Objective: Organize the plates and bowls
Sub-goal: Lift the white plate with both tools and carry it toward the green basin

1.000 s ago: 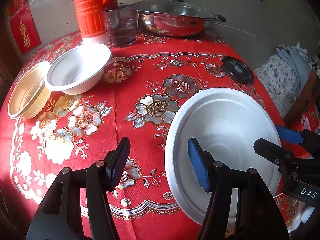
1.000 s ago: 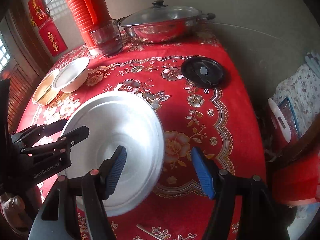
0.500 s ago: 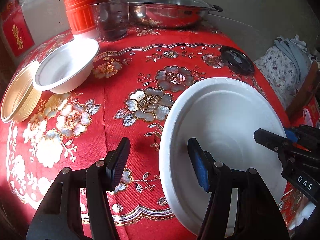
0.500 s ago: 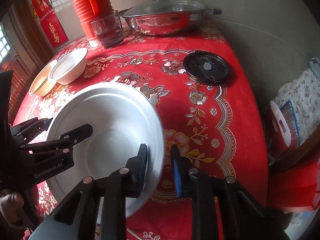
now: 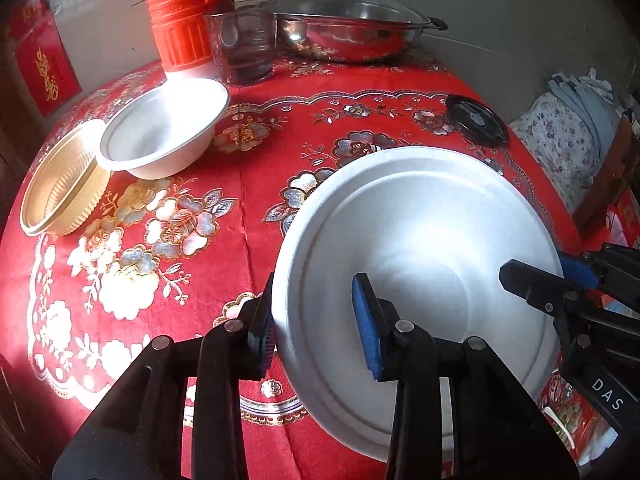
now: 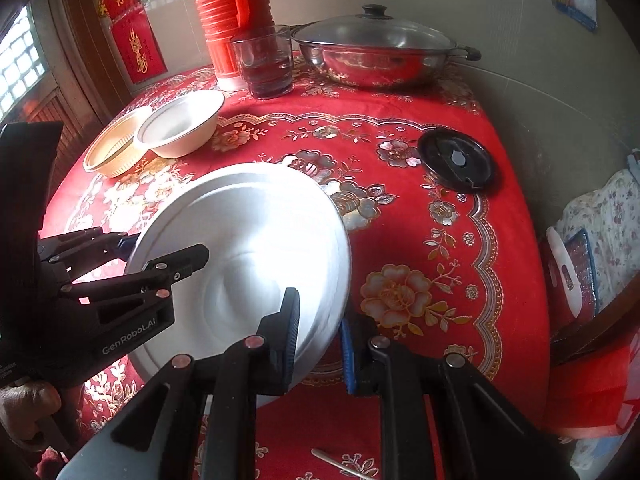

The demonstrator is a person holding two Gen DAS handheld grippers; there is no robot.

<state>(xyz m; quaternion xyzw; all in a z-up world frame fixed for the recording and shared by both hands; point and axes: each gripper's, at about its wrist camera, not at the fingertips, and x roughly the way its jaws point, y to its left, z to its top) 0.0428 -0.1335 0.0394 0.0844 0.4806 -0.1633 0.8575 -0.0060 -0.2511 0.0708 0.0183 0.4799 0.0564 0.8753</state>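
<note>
White plate (image 5: 420, 232), likely light, thin and easily bent foam, sits at the near edge of the table (image 5: 248, 184); right gripper (image 6: 318, 338) pinches its rim, left gripper (image 5: 312, 320) straddles the opposite rim, jaws not yet closed.

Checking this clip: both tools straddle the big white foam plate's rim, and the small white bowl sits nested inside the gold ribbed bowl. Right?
Not quite. The small white bowl sits beside the gold ribbed bowl, not nested inside it, as the left wrist view shows. Both tools, left and right, do straddle the big white foam plate's rim.
</note>
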